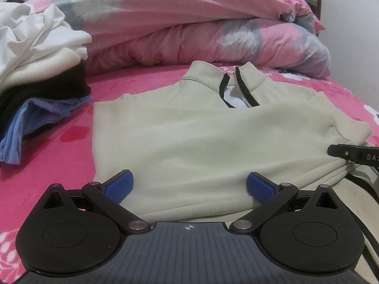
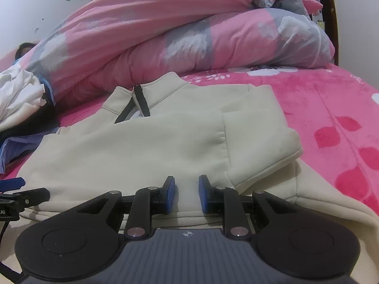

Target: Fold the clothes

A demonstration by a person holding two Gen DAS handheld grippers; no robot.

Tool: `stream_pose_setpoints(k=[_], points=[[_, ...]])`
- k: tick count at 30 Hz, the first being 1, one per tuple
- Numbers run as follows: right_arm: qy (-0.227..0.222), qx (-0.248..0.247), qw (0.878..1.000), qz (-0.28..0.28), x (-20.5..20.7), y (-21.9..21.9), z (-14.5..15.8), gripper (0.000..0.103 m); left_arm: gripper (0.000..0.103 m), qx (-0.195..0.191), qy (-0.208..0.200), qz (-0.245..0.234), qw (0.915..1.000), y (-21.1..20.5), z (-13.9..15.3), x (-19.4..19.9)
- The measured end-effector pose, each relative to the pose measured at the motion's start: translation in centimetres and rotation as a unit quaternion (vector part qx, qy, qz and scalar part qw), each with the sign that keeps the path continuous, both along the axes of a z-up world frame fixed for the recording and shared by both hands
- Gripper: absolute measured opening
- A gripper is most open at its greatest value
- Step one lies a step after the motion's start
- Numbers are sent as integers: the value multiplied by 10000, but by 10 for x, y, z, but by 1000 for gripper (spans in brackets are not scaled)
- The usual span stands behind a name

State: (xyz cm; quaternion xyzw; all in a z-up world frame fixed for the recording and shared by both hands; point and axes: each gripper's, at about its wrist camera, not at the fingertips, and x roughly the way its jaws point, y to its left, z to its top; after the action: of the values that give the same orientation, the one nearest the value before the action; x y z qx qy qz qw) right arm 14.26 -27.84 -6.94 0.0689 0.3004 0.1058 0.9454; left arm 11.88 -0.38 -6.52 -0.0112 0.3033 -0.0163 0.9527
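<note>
Right hand-held gripper (image 2: 187, 195) narrowed but not fully closed, a pale gap between the pads; whether cloth is pinched, cannot tell. Left hand-held gripper (image 1: 189, 187) spread wide, holding nothing, poised over the near hem. Cream zip-neck sweatshirt (image 1: 201, 137) flat on the pink bed (image 1: 59, 165), both sleeves already folded across the chest. Probably mid-fold: bottom-to-collar fold not yet done. Further clothes heaped at the left (image 1: 40, 71), seemingly waiting. Pink floral duvet (image 1: 189, 23) bunched behind.
</note>
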Motion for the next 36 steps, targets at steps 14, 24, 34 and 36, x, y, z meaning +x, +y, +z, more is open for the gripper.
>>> stream_pose_setpoints(k=[14,24,34,36], points=[[0,1,10000,-1,0,0,0,22,103,-64,-34,4,10000,1,-2,0],[4,17,10000,2,0,0,0,23,103,-77,-57,4,10000,2,-2,0],[12,54,10000,20,0,-2,0,23,103,-75,-86,18,9999,2,-2,0],[13,60,10000,21,0,-2,0,23,103,-72,-85,19,9999,2,-2,0]])
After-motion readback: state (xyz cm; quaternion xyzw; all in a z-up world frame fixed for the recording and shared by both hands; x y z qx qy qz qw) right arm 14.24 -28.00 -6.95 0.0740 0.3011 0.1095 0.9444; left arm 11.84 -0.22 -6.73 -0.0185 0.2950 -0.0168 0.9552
